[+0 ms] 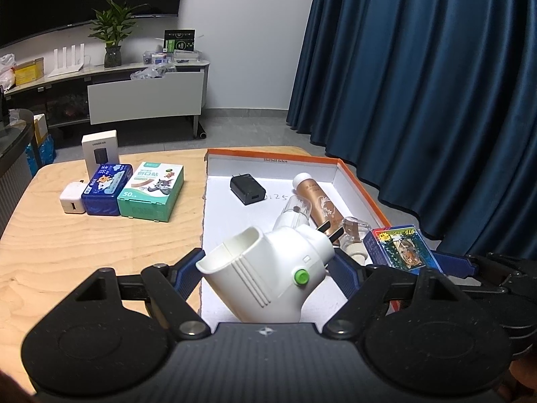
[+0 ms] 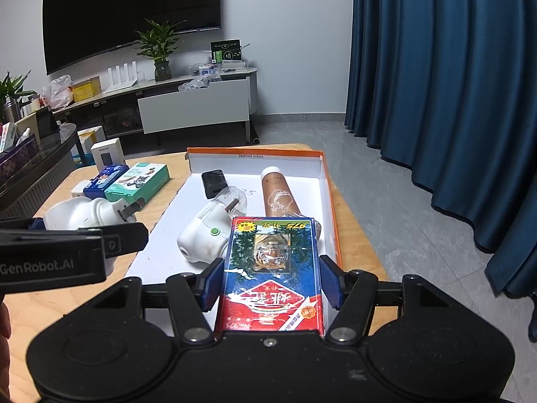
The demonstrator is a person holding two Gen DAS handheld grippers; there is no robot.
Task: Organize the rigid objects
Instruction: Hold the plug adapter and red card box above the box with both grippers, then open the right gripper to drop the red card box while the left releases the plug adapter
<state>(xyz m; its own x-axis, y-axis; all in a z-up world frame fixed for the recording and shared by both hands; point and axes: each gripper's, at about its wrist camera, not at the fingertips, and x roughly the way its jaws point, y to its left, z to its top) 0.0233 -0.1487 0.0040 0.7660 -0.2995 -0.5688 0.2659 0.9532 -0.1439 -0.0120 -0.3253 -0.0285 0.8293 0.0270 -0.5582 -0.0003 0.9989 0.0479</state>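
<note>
The left claw (image 1: 268,265) clamps a white plug-in device (image 1: 265,275) with a green button. The right claw (image 2: 272,282) grips a blue tiger-printed card box (image 2: 272,268); beyond both lies the orange-rimmed tray (image 2: 330,201).

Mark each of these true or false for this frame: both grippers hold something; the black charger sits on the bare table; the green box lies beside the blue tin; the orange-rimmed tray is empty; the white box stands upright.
1. Both grippers hold something. True: the left gripper is closed on a white plug-in device, the right gripper on a card box with a tiger picture.
2. The black charger sits on the bare table. False: it lies inside the orange-rimmed tray.
3. The green box lies beside the blue tin. True.
4. The tray is empty. False: it holds the charger, a brown tube and another white plug-in device.
5. The white box stands upright. True, behind the tin.
</note>
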